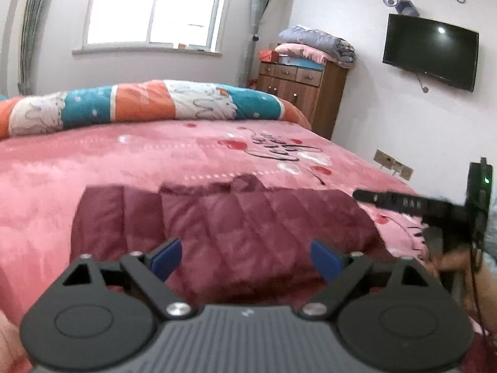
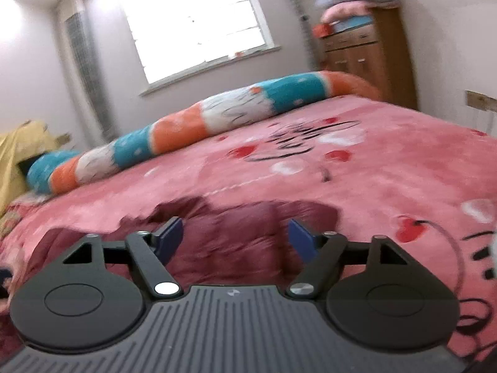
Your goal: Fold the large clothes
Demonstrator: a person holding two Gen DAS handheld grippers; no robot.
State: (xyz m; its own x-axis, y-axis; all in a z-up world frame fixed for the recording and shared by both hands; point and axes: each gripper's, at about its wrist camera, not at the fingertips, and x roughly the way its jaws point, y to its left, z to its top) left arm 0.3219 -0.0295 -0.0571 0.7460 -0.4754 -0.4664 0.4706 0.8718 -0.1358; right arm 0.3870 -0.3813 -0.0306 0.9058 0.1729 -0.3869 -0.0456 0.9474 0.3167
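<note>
1. Dark red quilted jacket (image 1: 226,227) lies spread on the pink bedspread (image 1: 93,161), right ahead of both claws, below their tips.
2. Left gripper (image 1: 247,258): jaws wide apart, nothing btwn them. Right gripper (image 2: 234,242): same, empty.
3. Step: prob. pre-grasp, no fold begun; views blurry, so jacket's edges are unclear.
4. Next: drop each claw onto a near edge, pinch, lift w/ both together.

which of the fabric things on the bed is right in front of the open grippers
The dark maroon quilted jacket, lying flat on the pink blanket. The striped rolled quilt lies at the bed's far side.
</note>
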